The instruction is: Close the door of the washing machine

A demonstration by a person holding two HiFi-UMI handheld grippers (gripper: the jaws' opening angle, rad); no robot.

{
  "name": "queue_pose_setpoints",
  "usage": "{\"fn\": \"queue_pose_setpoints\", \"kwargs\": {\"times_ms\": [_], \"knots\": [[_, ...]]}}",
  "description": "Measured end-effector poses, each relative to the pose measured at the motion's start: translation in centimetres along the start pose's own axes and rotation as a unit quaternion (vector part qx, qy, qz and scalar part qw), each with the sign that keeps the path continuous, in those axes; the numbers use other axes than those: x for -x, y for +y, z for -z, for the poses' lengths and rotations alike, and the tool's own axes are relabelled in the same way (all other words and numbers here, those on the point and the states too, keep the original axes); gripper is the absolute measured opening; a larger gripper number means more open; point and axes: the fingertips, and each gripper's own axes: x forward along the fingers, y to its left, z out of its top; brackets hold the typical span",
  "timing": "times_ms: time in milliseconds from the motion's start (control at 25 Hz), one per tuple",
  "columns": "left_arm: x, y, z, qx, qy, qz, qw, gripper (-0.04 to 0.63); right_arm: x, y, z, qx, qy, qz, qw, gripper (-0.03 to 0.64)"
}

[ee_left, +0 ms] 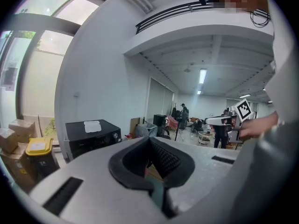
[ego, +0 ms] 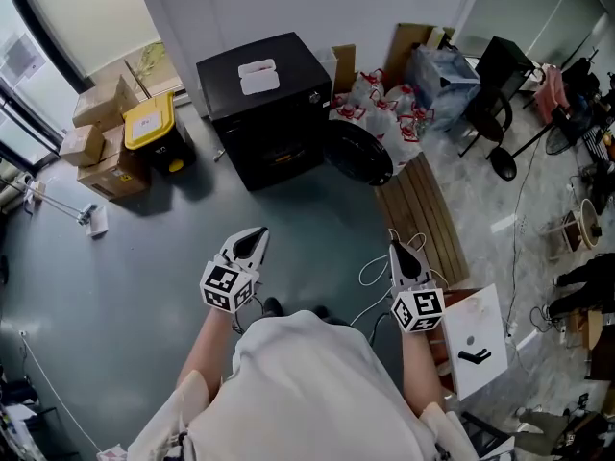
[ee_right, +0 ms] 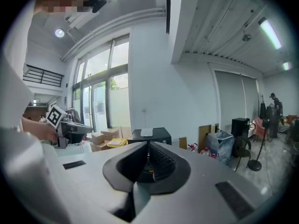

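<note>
The black washing machine (ego: 264, 99) stands against the far wall, a few steps ahead of me on the grey floor. Its round door (ego: 357, 152) hangs open at its right side. Both grippers are held out in front of my body, well short of the machine. My left gripper (ego: 252, 243) is shut and holds nothing. My right gripper (ego: 399, 255) is also shut and empty. In the left gripper view the machine (ee_left: 91, 135) shows far off beyond the closed jaw tips (ee_left: 149, 141). The right gripper view shows it (ee_right: 149, 135) just above the closed tips (ee_right: 148, 146).
Cardboard boxes (ego: 101, 133) and a yellow-lidded bin (ego: 154, 128) stand left of the machine. Red-and-white bags (ego: 384, 109), a wooden pallet (ego: 423, 214) and a black chair (ego: 495, 94) are to its right. A white cable (ego: 375, 272) lies by my feet, with a white box (ego: 476, 339) at my right.
</note>
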Motion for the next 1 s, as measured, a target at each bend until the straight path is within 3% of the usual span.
{"fn": "queue_pose_setpoints", "kwargs": {"times_ms": [400,560,1000], "knots": [[-0.9,-2.3,1.9,0.013,0.007,-0.016,0.9998,0.008,0.8,-2.4,1.6,0.0,0.009,-0.012,1.0,0.04],[-1.2,-2.4,1.8,0.014,0.011,-0.02,0.9996,0.008,0.5,-2.9,1.5,-0.001,0.015,-0.011,1.0,0.124],[-2.2,-1.6,3.1,0.01,0.025,-0.028,0.9992,0.008,-1.0,-3.4,3.1,-0.008,0.024,-0.016,1.0,0.137]]}}
